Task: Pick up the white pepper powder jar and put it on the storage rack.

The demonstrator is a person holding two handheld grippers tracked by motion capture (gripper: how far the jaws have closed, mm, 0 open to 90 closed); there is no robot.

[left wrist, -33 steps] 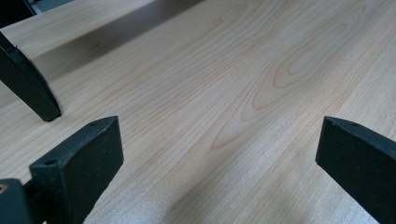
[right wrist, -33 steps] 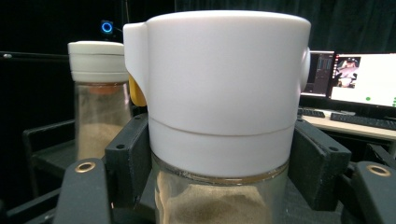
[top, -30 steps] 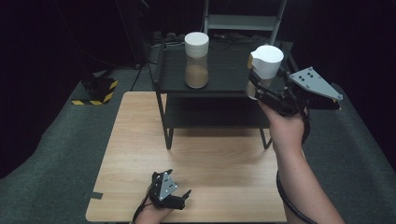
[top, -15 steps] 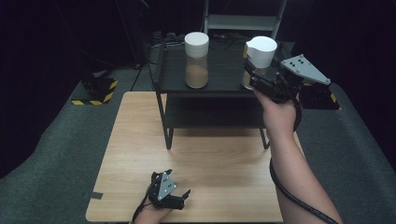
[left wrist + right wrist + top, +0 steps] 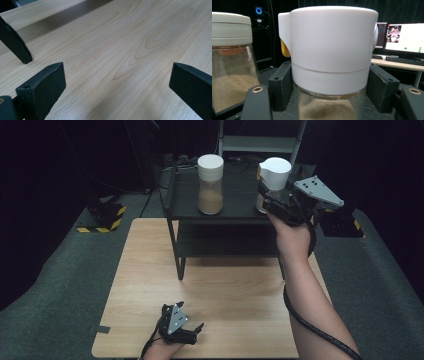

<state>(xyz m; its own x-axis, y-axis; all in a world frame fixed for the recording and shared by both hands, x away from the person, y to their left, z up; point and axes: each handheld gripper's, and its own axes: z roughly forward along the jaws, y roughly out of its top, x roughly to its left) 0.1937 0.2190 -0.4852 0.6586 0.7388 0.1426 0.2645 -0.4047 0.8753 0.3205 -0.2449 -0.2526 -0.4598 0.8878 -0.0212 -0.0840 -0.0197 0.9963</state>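
A glass jar (image 5: pixel 274 172) with a white spouted lid and brown granules inside is gripped below the lid by my right gripper (image 5: pixel 267 200), over the right end of a black shelf's top (image 5: pixel 235 195). Whether its base rests on the shelf I cannot tell. In the right gripper view both pads press the glass of this jar (image 5: pixel 332 50), the right gripper (image 5: pixel 332 92) being shut on it. A second jar (image 5: pixel 210 185) of the same kind stands further left on the shelf top, and appears at the left as the second jar (image 5: pixel 232 62). My left gripper (image 5: pixel 192 330) lies open on the wooden table (image 5: pixel 230 290), nothing between its jaws; the left gripper (image 5: pixel 117 85) faces bare table wood (image 5: pixel 112 45).
The black shelf has a lower level (image 5: pixel 225 240) and thin legs; one leg (image 5: pixel 15 45) stands close to the left gripper. A yellow-and-black striped block (image 5: pixel 105 215) lies on the floor at left. Monitors and a keyboard (image 5: pixel 404 35) sit far behind the held jar.
My right gripper has carried the jar leftward from beside the shelf's right end to over its top. The left gripper has kept still.
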